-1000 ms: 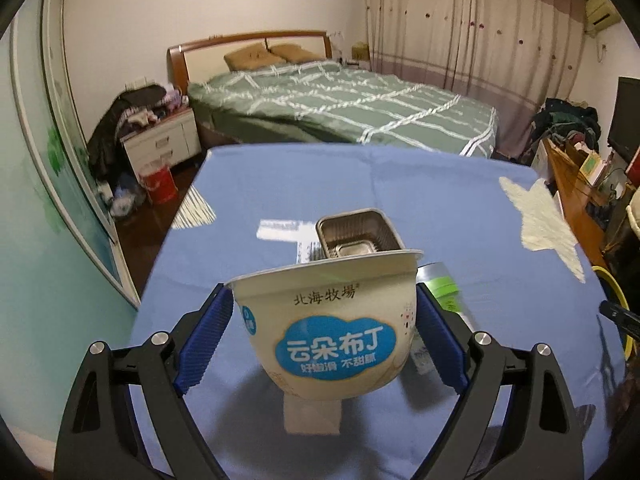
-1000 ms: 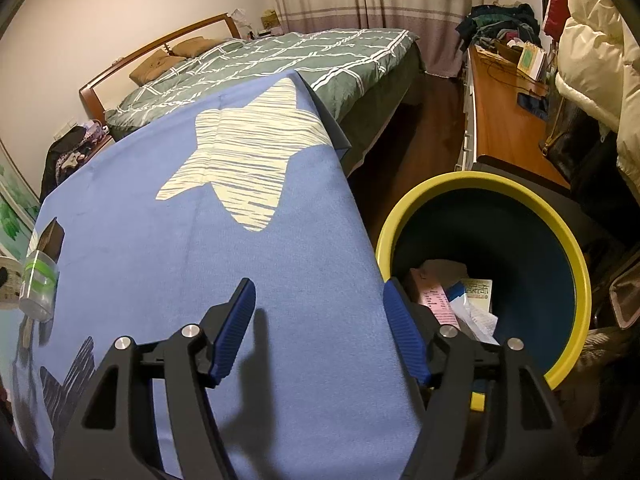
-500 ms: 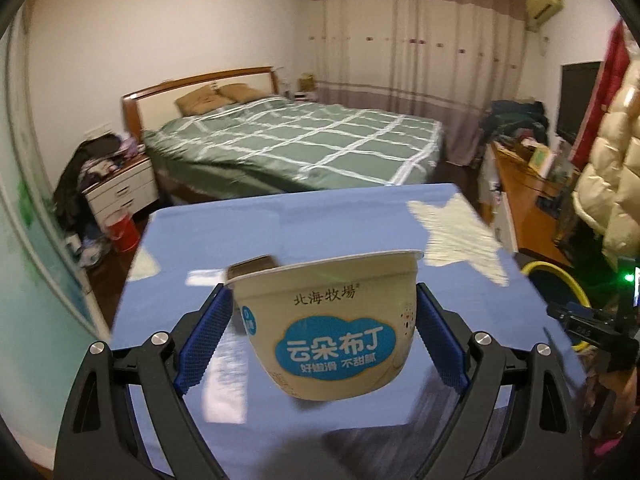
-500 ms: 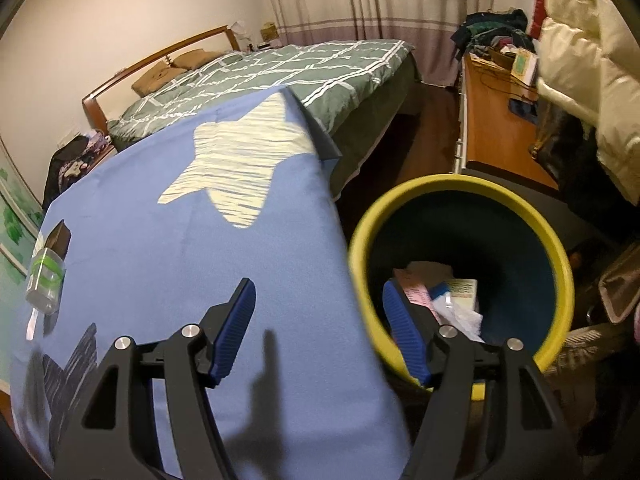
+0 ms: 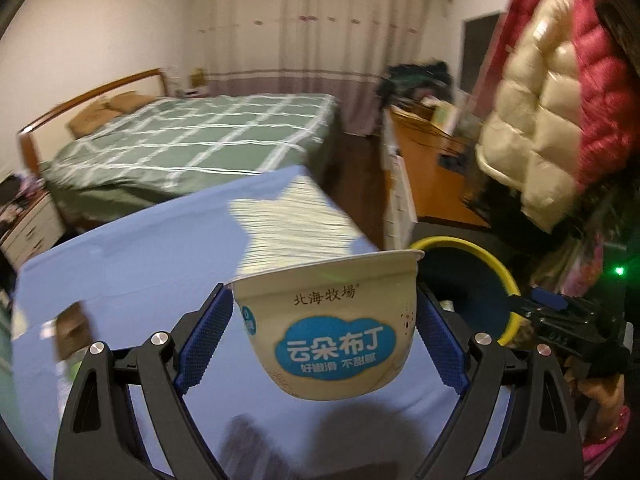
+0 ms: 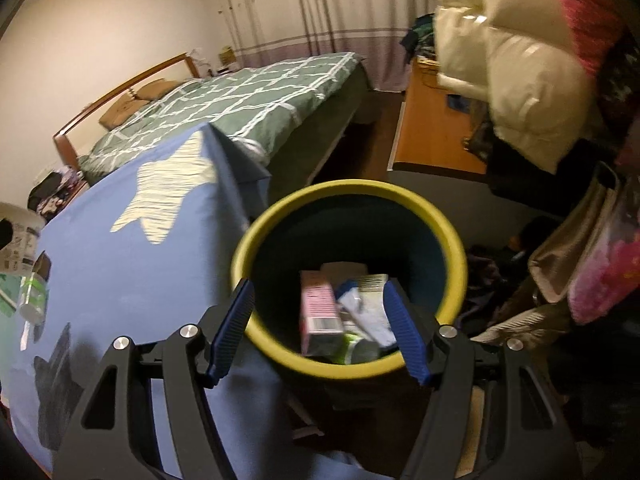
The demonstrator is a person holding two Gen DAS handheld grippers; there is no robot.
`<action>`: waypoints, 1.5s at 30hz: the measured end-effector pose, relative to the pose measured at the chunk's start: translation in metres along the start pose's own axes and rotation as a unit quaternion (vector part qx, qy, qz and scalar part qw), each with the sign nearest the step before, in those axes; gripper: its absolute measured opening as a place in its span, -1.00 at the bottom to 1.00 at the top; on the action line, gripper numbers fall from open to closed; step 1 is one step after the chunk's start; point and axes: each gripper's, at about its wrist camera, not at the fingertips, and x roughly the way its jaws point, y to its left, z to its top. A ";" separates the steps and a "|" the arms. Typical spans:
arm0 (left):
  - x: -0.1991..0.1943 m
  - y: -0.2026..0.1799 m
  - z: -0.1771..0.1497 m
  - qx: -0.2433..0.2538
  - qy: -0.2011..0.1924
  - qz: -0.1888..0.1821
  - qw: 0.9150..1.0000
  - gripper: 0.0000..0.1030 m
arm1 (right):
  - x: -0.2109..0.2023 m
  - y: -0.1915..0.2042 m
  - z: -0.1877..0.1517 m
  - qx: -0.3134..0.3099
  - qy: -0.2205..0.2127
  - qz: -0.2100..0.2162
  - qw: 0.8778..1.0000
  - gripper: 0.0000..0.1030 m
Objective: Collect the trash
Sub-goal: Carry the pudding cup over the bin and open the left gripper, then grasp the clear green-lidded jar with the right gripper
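Blue star-patterned tablecloth (image 6: 120,280) covers the table; a clear plastic bottle (image 6: 34,296) lies on it

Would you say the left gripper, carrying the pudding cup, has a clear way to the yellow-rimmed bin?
Probably yes: the left gripper holds the pudding cup above the blue tablecloth, and the bin stands open-topped just beyond the table edge.

A cream pudding cup (image 5: 326,328) with a blue cloud label and Chinese print is held upright, slightly tilted, between the blue pads of the left tongs (image 5: 325,338), raised above the blue cloth of the surface (image 5: 132,256) near its right edge. Just beyond that edge stands a round bin (image 6: 456,276), dark inside with a yellow rim. In it lie a pink carton (image 6: 320,306), a white tube (image 6: 366,312) and a green-and-white container (image 6: 356,350).
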 end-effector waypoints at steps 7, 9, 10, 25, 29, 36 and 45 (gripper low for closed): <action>0.079 -0.076 0.016 0.045 0.059 -0.065 0.995 0.72 | 0.004 -0.039 -0.002 0.021 0.003 -0.027 0.999 0.24; 0.100 -0.097 0.017 0.058 0.075 -0.078 0.992 0.72 | 0.004 -0.050 -0.003 0.027 0.003 -0.033 0.999 0.24; 0.112 -0.109 0.019 0.064 0.083 -0.084 0.991 0.72 | 0.005 -0.058 -0.004 0.032 0.005 -0.037 0.999 0.24; 0.160 -0.152 0.021 0.056 0.118 -0.100 0.986 0.89 | 0.020 -0.092 -0.013 0.054 0.033 -0.053 0.997 0.24; 0.117 -0.115 0.020 0.021 0.090 -0.107 0.990 0.90 | 0.018 -0.080 -0.012 0.043 0.030 -0.047 0.998 0.24; 0.020 -0.018 -0.014 -0.028 0.030 -0.043 0.998 0.90 | 0.012 -0.020 -0.006 -0.001 0.021 -0.024 0.999 0.24; -0.114 0.150 -0.105 -0.135 -0.012 0.164 0.977 0.90 | 0.016 0.122 -0.010 -0.102 0.023 0.051 0.993 0.30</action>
